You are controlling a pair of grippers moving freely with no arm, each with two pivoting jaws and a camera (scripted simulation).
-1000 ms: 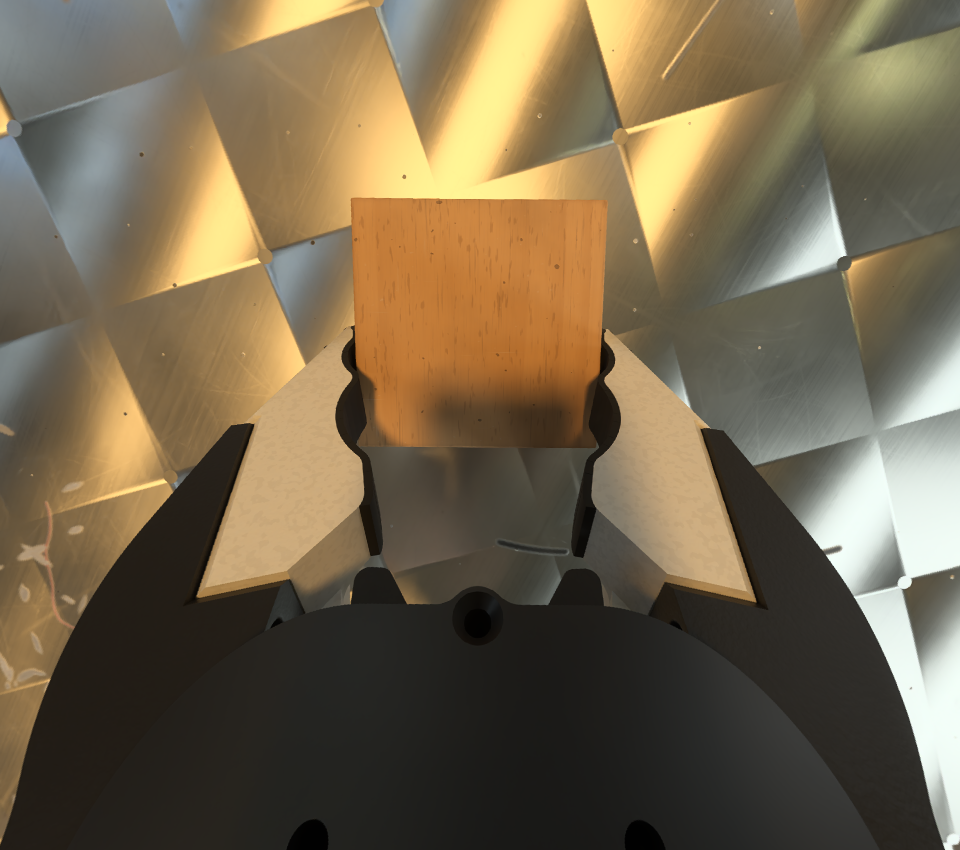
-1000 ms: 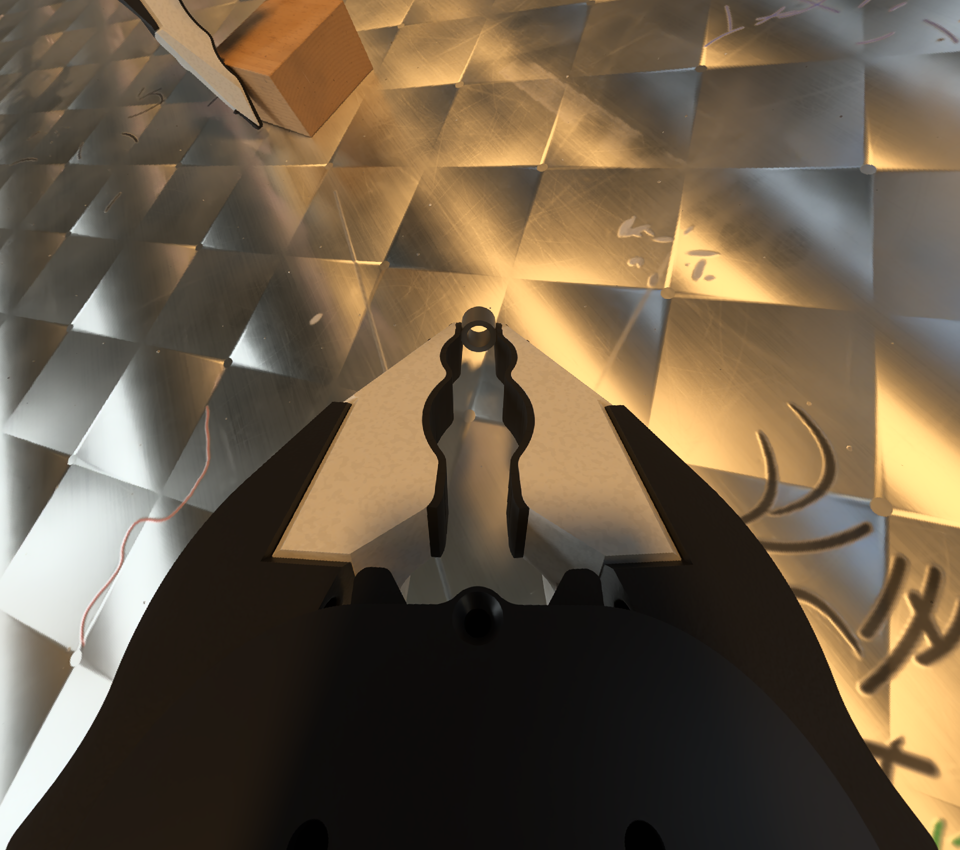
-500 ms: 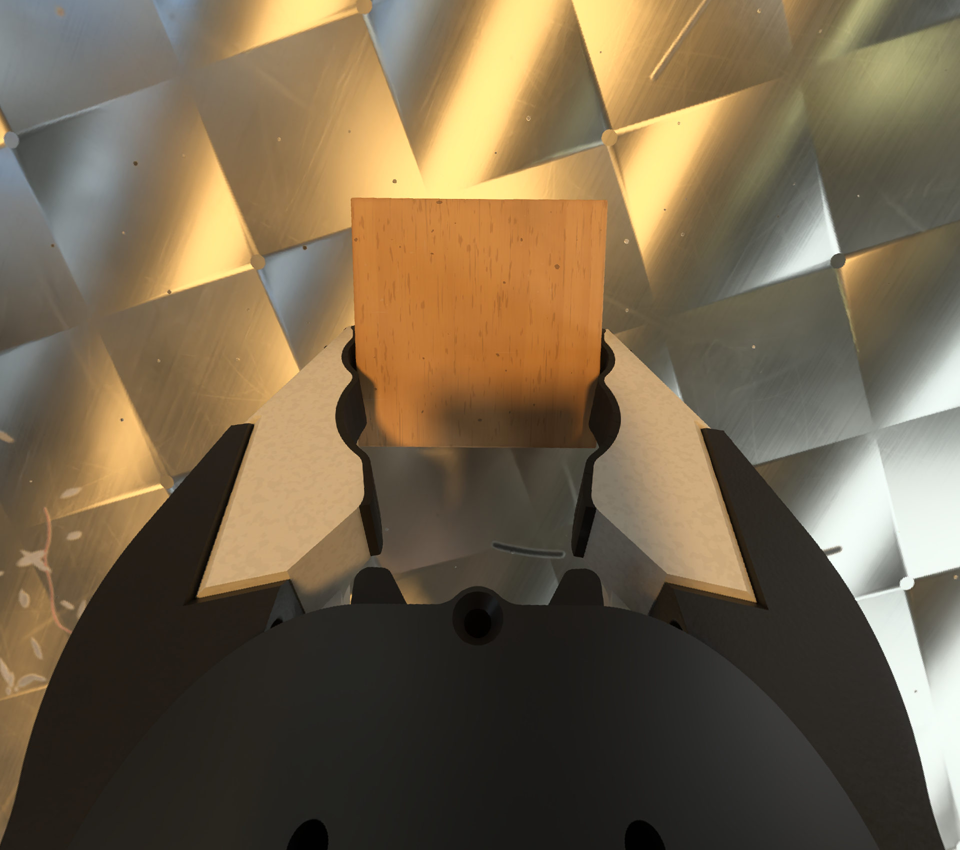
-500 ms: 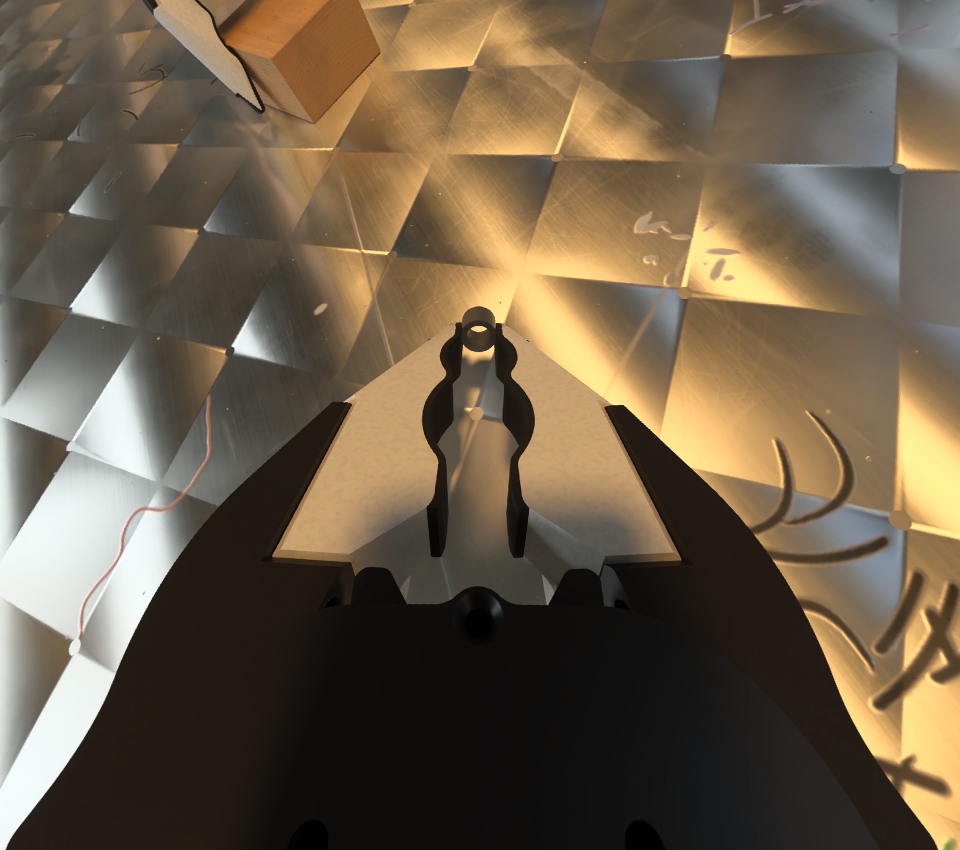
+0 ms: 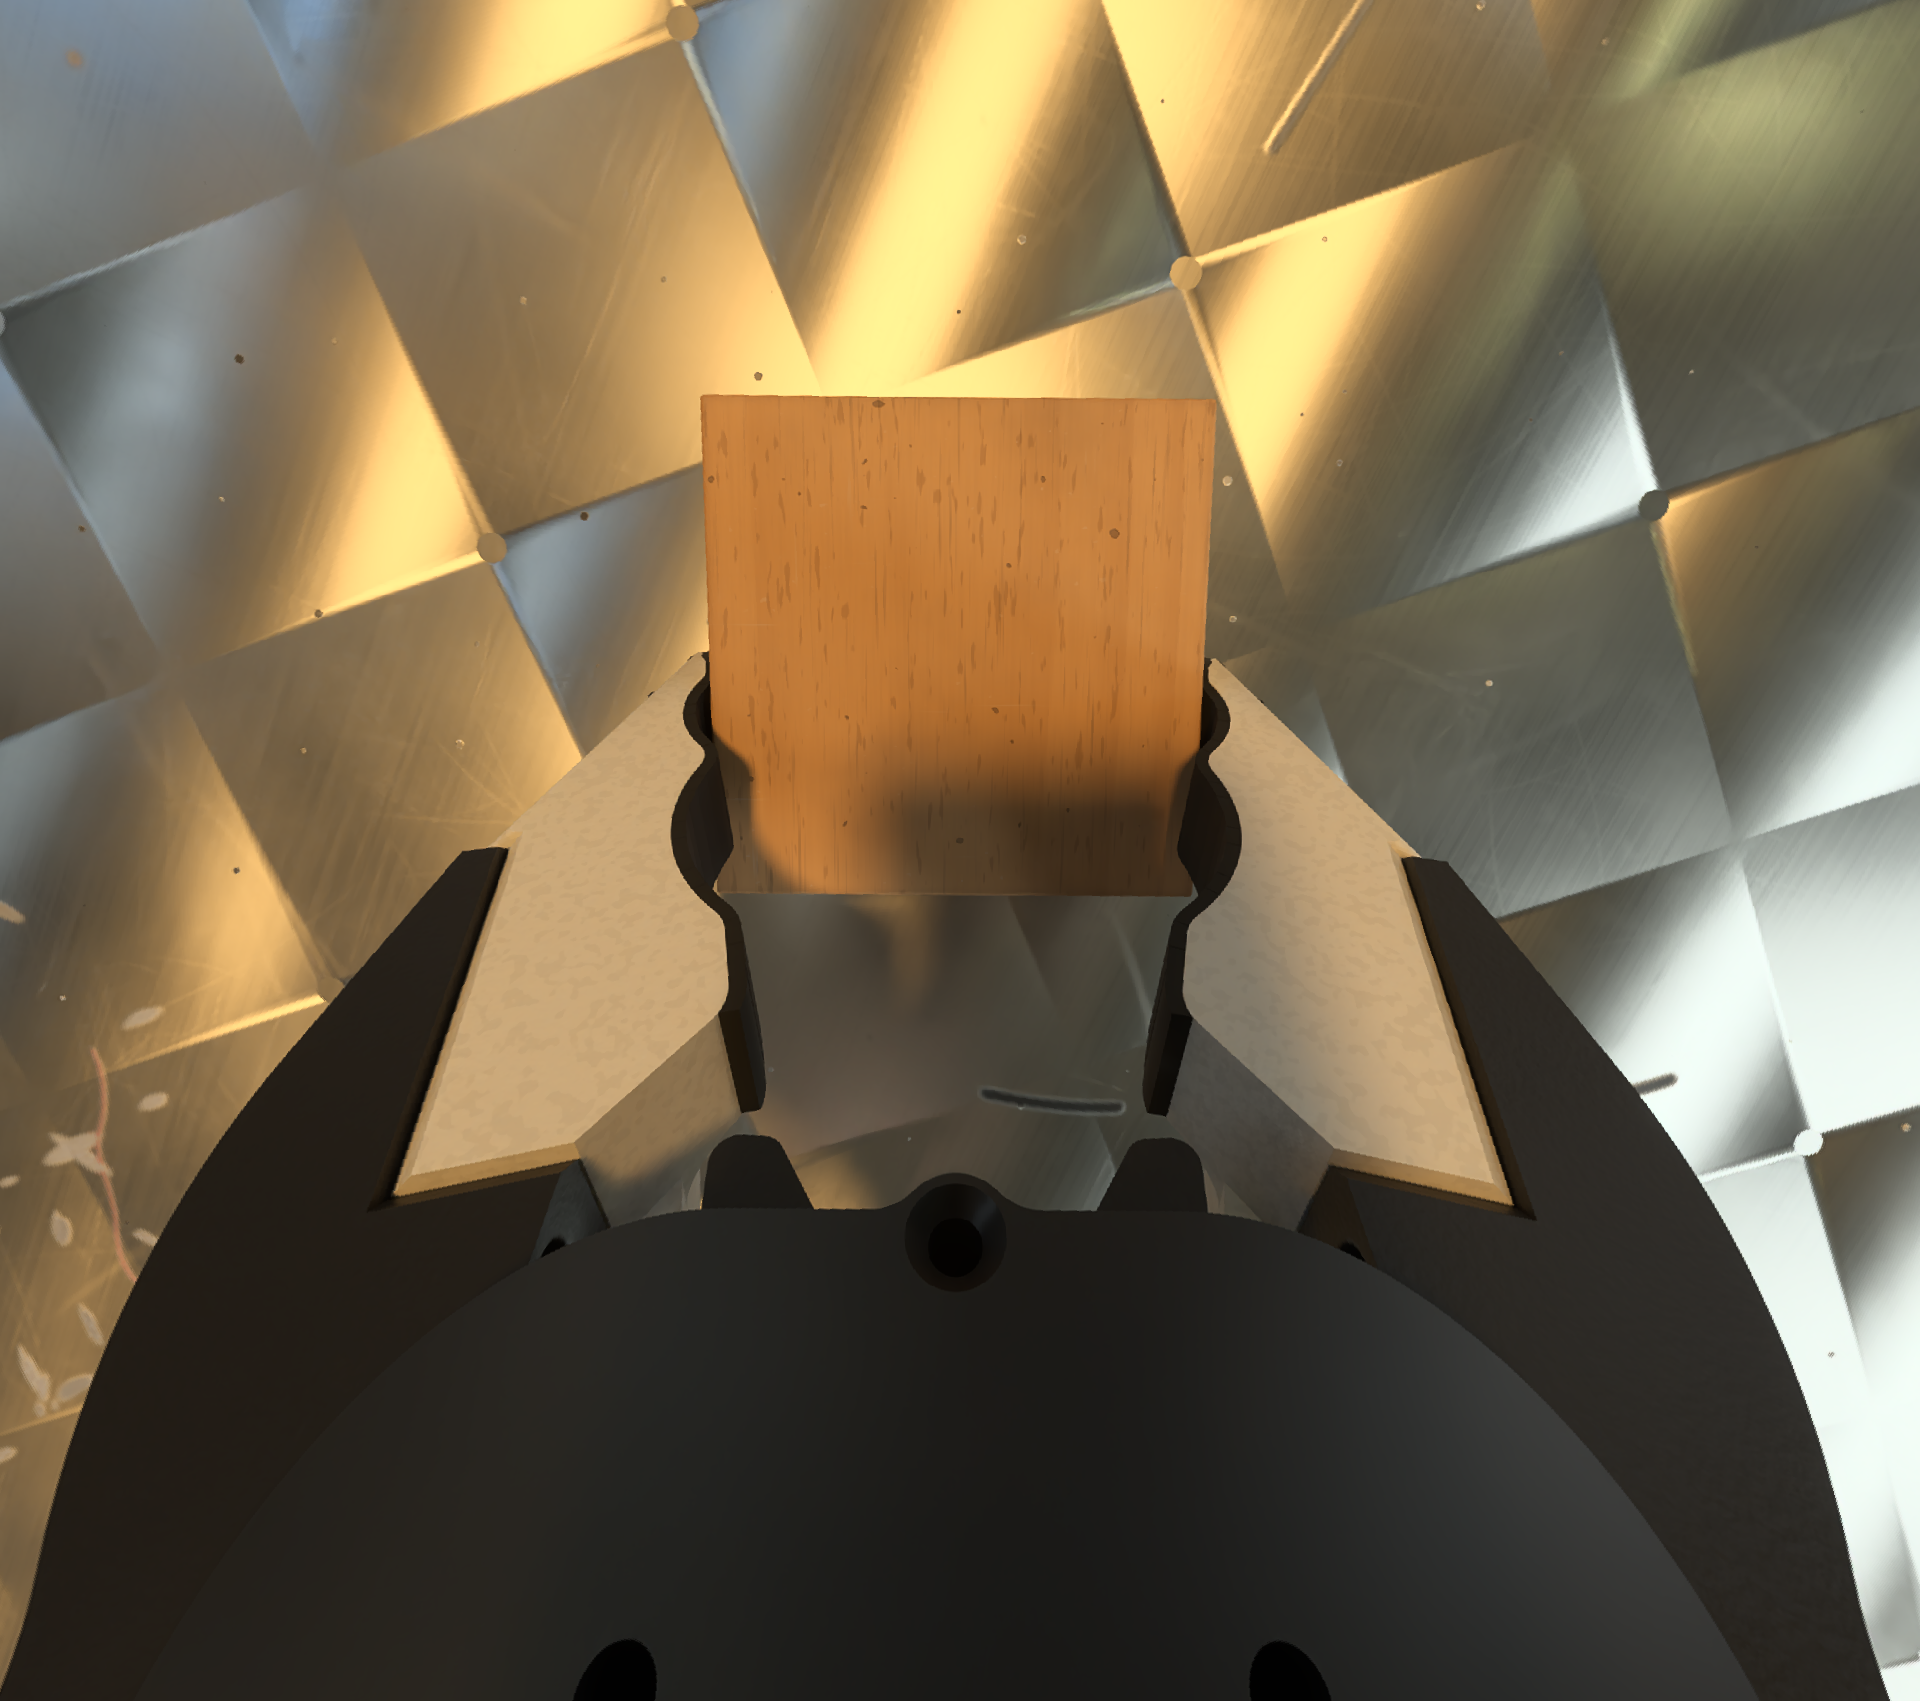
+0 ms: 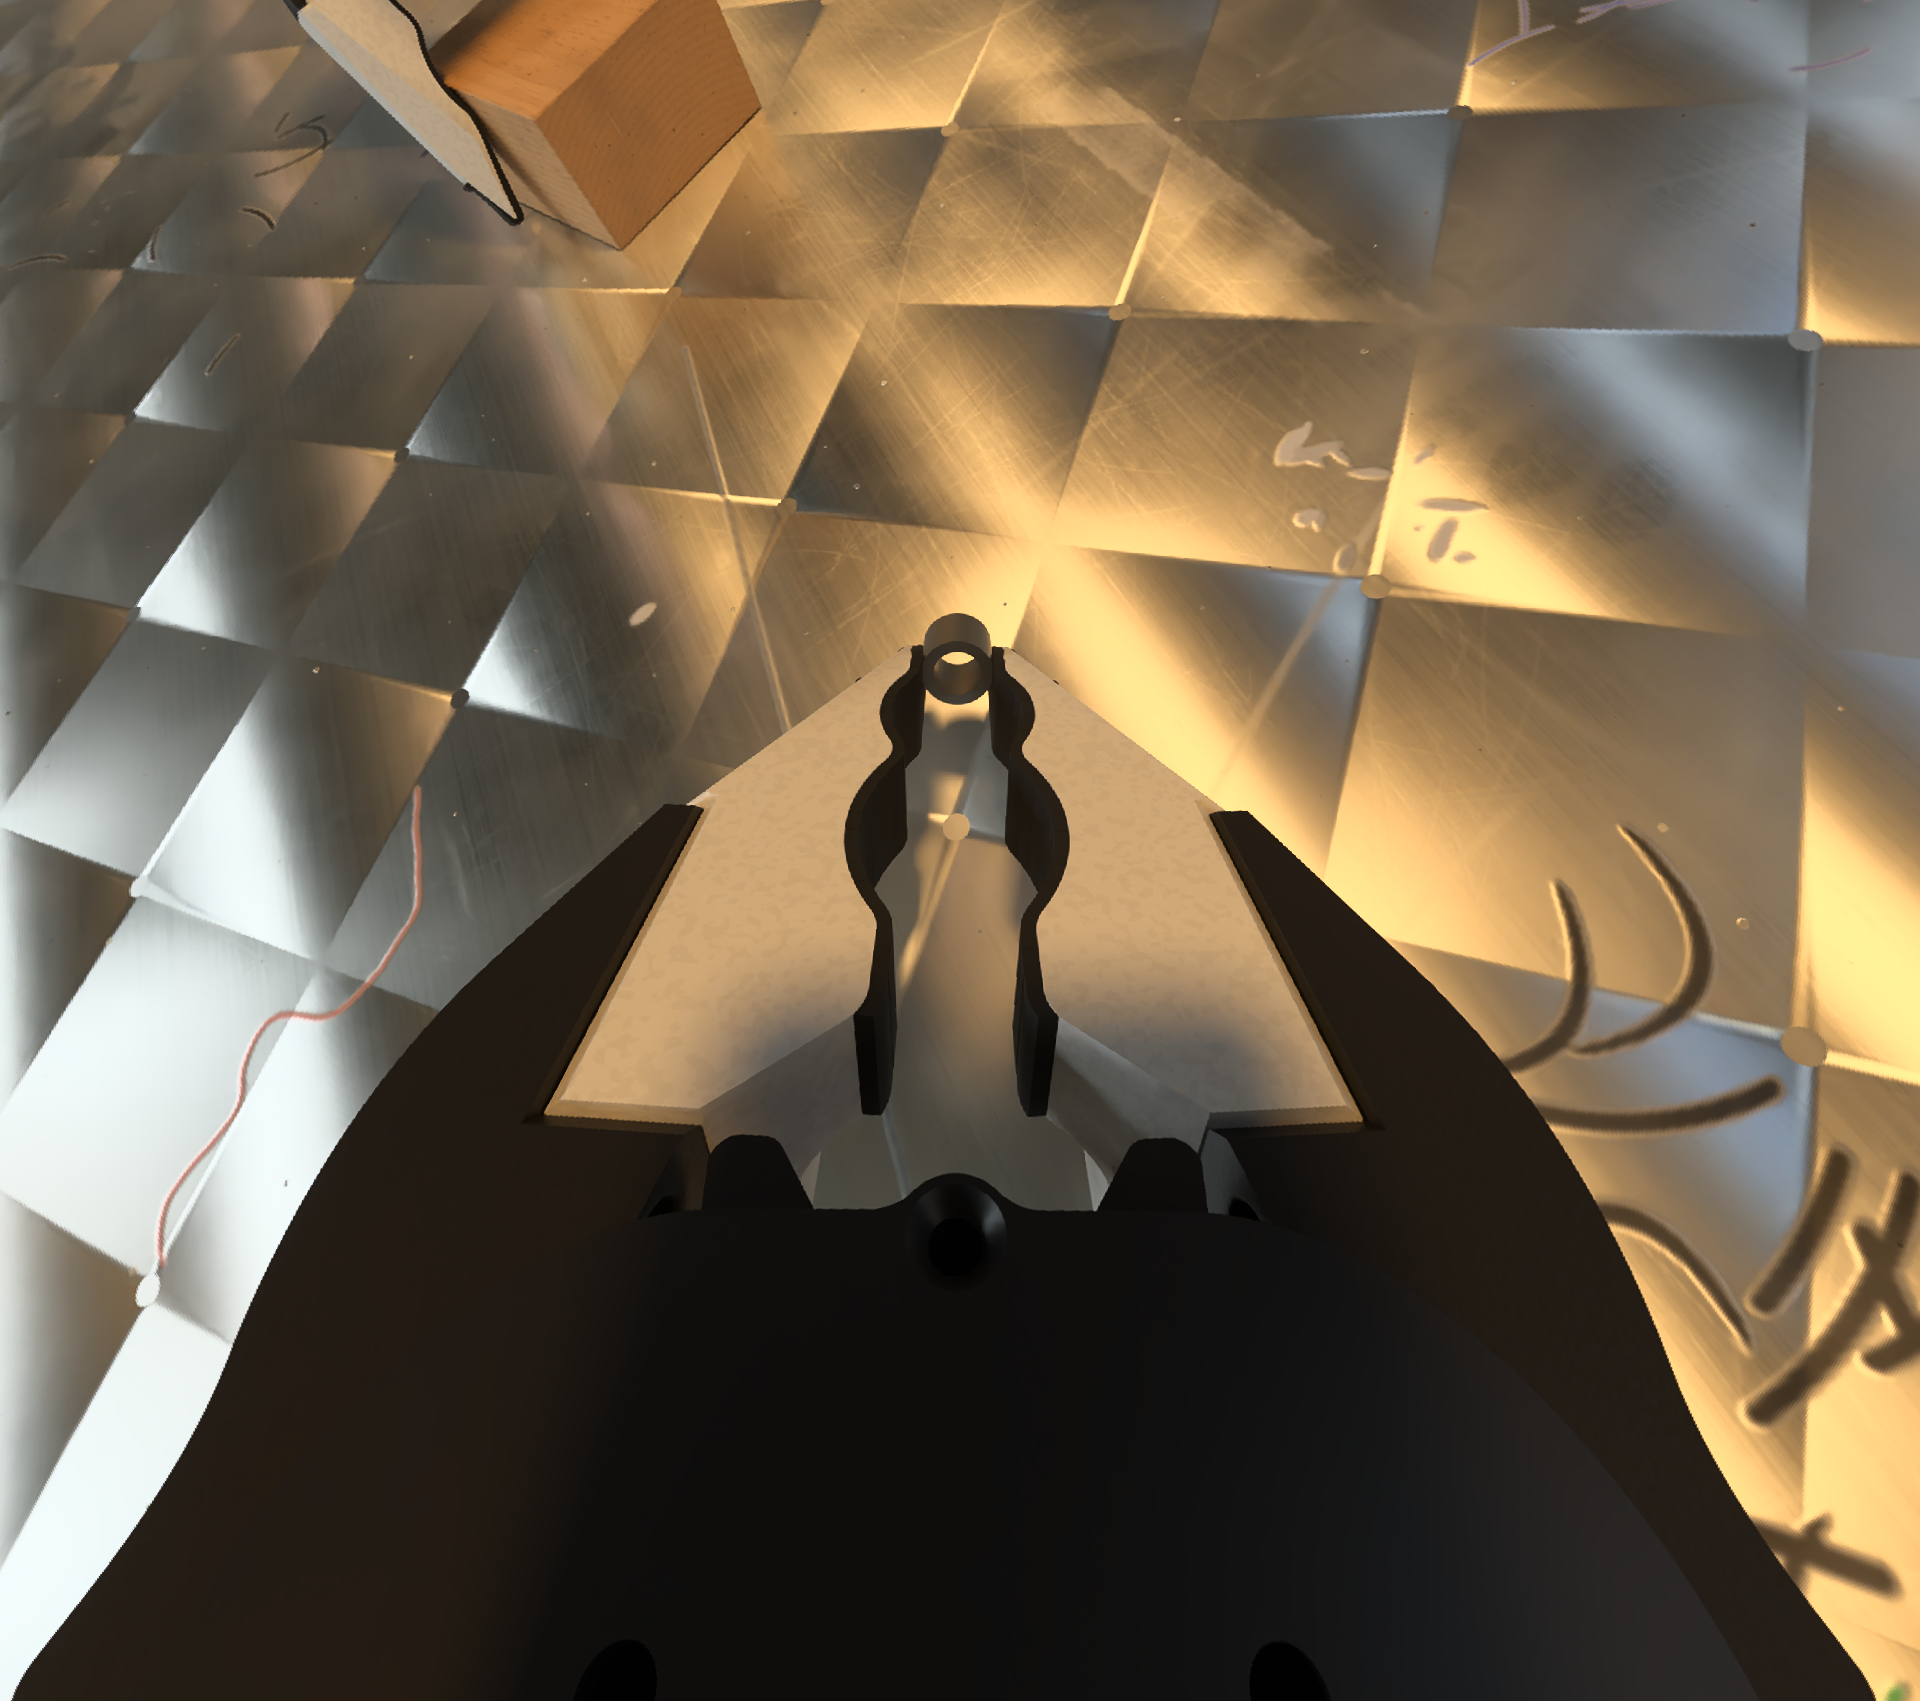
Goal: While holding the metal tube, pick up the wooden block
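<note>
Wooden block squeezed between the left gripper fingers, seemingly just off the shiny metal floor.
Metal tube pinched at the right gripper tips, well apart from the block. Best to lift slow and straight, keeping both squeezes tight.

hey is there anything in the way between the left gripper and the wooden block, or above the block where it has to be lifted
Nothing visible. The left gripper already has its fingers against both sides of the block, and the right wrist view shows no object over the block. The right gripper, shut on the tube, is well apart.
</note>
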